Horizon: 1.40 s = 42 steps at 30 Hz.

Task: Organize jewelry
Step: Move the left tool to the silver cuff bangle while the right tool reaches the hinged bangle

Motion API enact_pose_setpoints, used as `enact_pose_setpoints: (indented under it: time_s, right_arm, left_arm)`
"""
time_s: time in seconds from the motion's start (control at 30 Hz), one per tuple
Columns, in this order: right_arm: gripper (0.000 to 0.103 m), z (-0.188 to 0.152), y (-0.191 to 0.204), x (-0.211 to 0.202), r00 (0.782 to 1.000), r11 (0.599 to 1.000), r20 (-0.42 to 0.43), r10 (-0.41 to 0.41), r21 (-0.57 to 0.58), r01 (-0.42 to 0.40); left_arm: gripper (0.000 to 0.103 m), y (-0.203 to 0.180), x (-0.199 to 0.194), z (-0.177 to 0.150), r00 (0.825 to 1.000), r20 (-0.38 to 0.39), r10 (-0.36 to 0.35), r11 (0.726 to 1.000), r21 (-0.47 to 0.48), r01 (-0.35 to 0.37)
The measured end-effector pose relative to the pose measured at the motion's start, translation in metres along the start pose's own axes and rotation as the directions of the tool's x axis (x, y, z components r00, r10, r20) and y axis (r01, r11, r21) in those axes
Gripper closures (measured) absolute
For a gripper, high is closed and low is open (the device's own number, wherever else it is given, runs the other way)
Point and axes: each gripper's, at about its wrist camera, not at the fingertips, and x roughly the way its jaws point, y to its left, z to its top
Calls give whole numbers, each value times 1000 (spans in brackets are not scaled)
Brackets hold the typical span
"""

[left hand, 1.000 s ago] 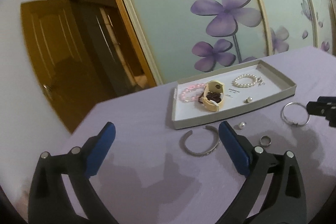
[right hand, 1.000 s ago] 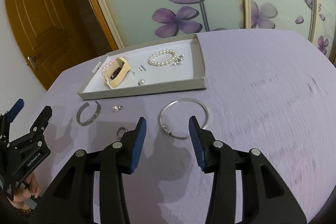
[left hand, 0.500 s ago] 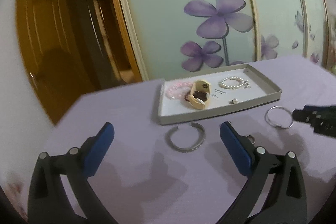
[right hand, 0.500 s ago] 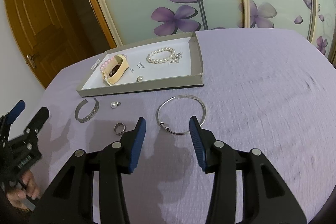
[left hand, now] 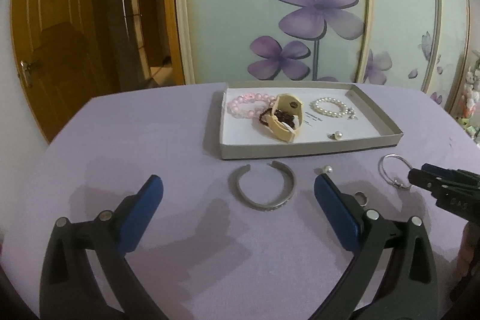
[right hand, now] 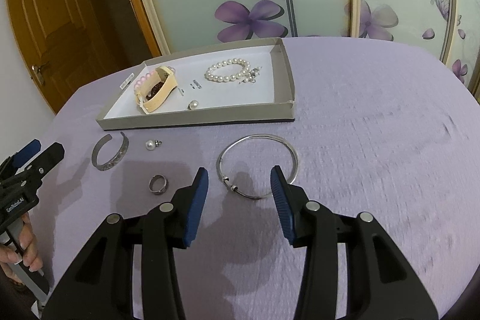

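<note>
We hold our left gripper (left hand: 238, 200) wide open and empty over the silver cuff (left hand: 261, 185), and our right gripper (right hand: 239, 188) half open, empty, above the thin bangle (right hand: 258, 165) before the tray (right hand: 195, 117).

Before you a lavender cloth (right hand: 375, 116) covers the table. Directly on it sit a shallow grey tray (right hand: 192, 119) at the far side, and nearer you an open silver cuff (right hand: 110, 152), a loose pearl charm (right hand: 151, 145), a dark ring (right hand: 158, 184) and a thin silver bangle (right hand: 258, 167), all apart.
</note>
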Motion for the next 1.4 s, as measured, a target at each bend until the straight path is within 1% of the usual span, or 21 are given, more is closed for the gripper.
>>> enact_pose_setpoints:
  time_s: [0.03,0.13,0.2,0.47,0.67,0.73,0.77,0.8,0.83,0.87,0.9,1.0,1.2,1.4]
  right_arm:
    - [58,0,0,1,1000,1000,-1,-3,-1,3]
    - [58,2,-2,3,1000,1000,-6,-20,-4,20]
    - [58,4,-5,5,999,999,-7,-35,1,35]
    - [58,7,-19,19,995,996,-41,-87,21,88]
    - [58,9,-18,22,996,997,-44,-82,13,82]
    - [58,9,-16,25,994,996,-49,-94,1,94]
    - [53,9,-17,26,994,996,-53,-94,3,95]
    - [44,10,-16,27,994,996,-55,-92,6,93]
    - [39,10,-16,27,994,996,-55,-91,6,91]
    - [27,10,-15,27,994,996,-54,-92,3,92]
    - [18,11,-13,27,994,995,-51,-99,-8,99]
    - [17,14,-6,30,992,993,-50,-113,-44,110]
    - [17,16,0,51,982,987,-113,-150,-77,142]
    - [17,20,3,58,982,986,-115,-152,-85,142]
  left_arm:
    - [2,2,1,0,1000,-2,-27,999,-17,27]
    - [2,9,3,3,997,-6,-77,996,-53,77]
    - [2,13,4,4,995,-4,-97,993,-64,96]
    - [2,18,8,9,997,3,-82,995,-59,83]
    - [2,24,10,10,997,-3,-76,995,-63,75]
    - [2,26,12,10,997,-8,-72,995,-66,71]
    - [2,27,14,9,997,-13,-70,995,-65,69]
    - [2,28,14,8,998,-16,-69,996,-63,67]
    - [2,28,15,7,998,-19,-67,996,-62,66]
    - [2,29,16,7,997,-23,-67,996,-60,66]
    - [2,29,17,6,997,-26,-69,996,-59,67]
    - [2,27,19,5,997,-34,-73,996,-55,71]
    - [2,24,22,1,996,-52,-72,997,-31,70]
    - [2,22,28,-1,994,-78,-70,997,-17,69]
